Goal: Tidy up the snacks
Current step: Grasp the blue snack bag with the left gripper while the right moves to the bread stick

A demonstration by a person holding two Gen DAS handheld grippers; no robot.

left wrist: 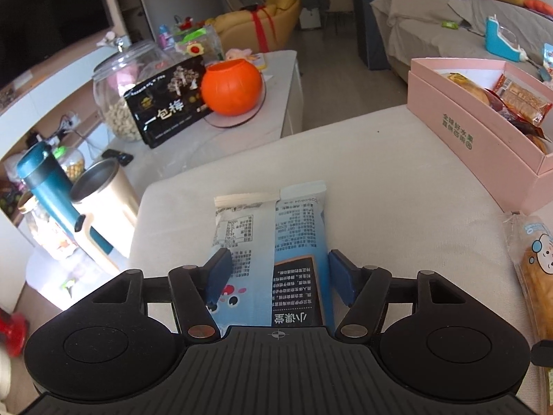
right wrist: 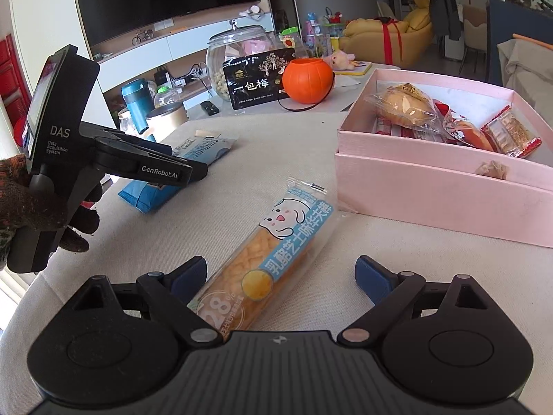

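Note:
A blue-and-white snack packet (left wrist: 273, 242) lies on the beige cushion, printed back up. My left gripper (left wrist: 276, 271) is open with a blue pad on each side of the packet's near half; I cannot tell whether the pads touch it. In the right wrist view the left gripper (right wrist: 193, 169) hovers over the same packet (right wrist: 193, 159). A clear waffle packet (right wrist: 266, 259) with a cartoon face lies in front of my right gripper (right wrist: 281, 275), which is open and empty around its near end. The waffle packet also shows in the left wrist view (left wrist: 532, 269). A pink box (right wrist: 432, 180) holds several wrapped snacks.
The pink box (left wrist: 484, 131) sits at the cushion's right. Beyond the cushion, a low table carries an orange pumpkin bucket (right wrist: 307, 81), a black snack box (right wrist: 257, 83), a glass jar (right wrist: 238, 52), a teal bottle (left wrist: 45, 190) and a steel cup (left wrist: 103, 190).

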